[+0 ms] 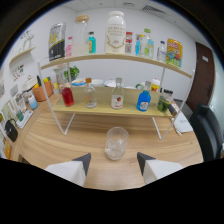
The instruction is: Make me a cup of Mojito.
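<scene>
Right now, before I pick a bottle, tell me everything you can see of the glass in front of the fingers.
The glass is a clear, stemless tumbler with a rounded body and an open rim, standing upright on the wooden table. Pale lumps that look like ice sit in its lower half. It stands alone just ahead of the gripper, centred on the gap between the open fingers, which do not touch it. Behind it is the white-framed shelf rack.

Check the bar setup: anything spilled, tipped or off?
Nothing stands out. The glass stands upright on the table, just ahead of the open gripper, with what looks like ice in it. Bottles on the lower shelf stand upright; no spills visible.
</scene>
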`<state>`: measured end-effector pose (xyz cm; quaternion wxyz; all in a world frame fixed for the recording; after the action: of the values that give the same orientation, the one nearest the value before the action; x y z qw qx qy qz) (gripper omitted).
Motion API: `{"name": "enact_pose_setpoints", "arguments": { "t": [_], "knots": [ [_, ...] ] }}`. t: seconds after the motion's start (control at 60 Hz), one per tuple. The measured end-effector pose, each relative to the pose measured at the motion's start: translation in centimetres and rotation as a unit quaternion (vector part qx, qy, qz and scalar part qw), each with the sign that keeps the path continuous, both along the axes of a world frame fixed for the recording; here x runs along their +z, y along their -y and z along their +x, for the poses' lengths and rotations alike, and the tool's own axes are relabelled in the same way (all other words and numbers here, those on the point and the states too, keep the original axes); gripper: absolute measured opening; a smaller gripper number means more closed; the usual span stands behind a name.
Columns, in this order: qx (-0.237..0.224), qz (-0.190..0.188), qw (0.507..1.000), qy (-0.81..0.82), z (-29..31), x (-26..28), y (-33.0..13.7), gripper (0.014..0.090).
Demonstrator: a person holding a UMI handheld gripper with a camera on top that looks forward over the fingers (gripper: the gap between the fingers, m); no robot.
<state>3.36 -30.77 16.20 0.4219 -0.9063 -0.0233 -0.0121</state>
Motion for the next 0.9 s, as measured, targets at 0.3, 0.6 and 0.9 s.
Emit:
{"name": "enact_pose_setpoints", "arguments": {
  "t": [0.3, 0.6, 0.9],
  "knots": [
    [-0.004, 0.005, 1.0, 0.006, 0.9, 0.1, 2.3, 0.0861],
    [-0.013, 0.015, 1.0, 0.008, 7.6, 1.6, 3.9, 0.0862],
    [-0.022, 0.045, 0.999, 0.007, 14.9, 4.9, -4.6, 0.0861]
  ]
}}
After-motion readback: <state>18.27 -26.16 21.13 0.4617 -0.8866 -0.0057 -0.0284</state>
